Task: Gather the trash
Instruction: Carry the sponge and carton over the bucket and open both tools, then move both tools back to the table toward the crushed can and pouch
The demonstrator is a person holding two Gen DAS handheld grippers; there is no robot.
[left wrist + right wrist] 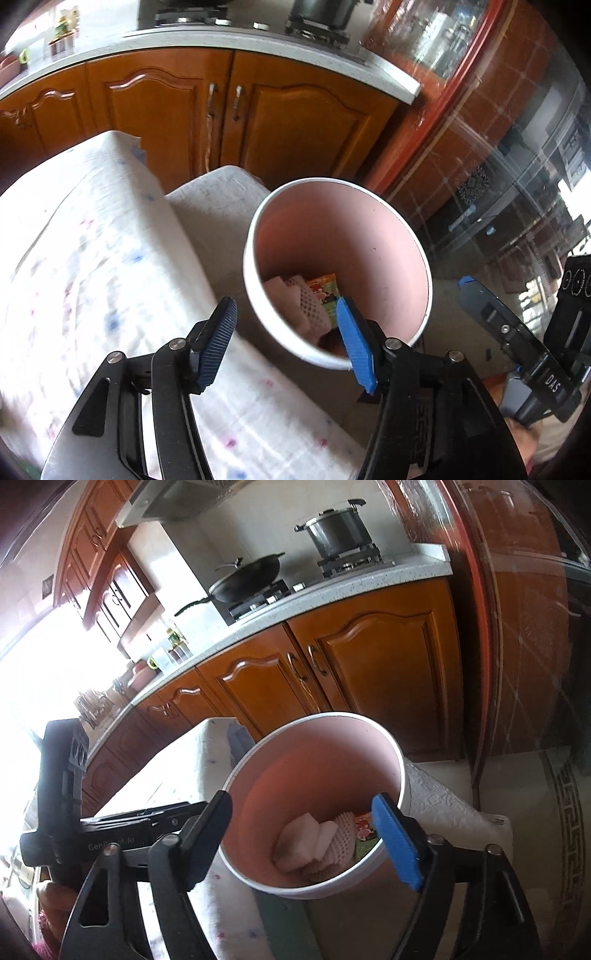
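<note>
A pink trash bin with a white rim [369,236] stands beside the cloth-covered table [92,258]. Inside lie pink foam net wrap [310,306] and a colourful wrapper [325,288]. My left gripper [286,347] is open and empty, just over the bin's near rim. In the right wrist view the bin [295,775] holds white crumpled tissue [299,842], the foam net [341,838] and the wrapper [364,829]. My right gripper [303,834] is open and empty above the bin's near rim. The right gripper's body [517,339] shows in the left wrist view.
Wooden kitchen cabinets [184,110] with a stone counter [332,590] stand behind the table. A wok [247,579] and a steel pot [340,528] sit on the stove. A glass door [498,166] is at the right. A white cushioned seat [450,812] is beside the bin.
</note>
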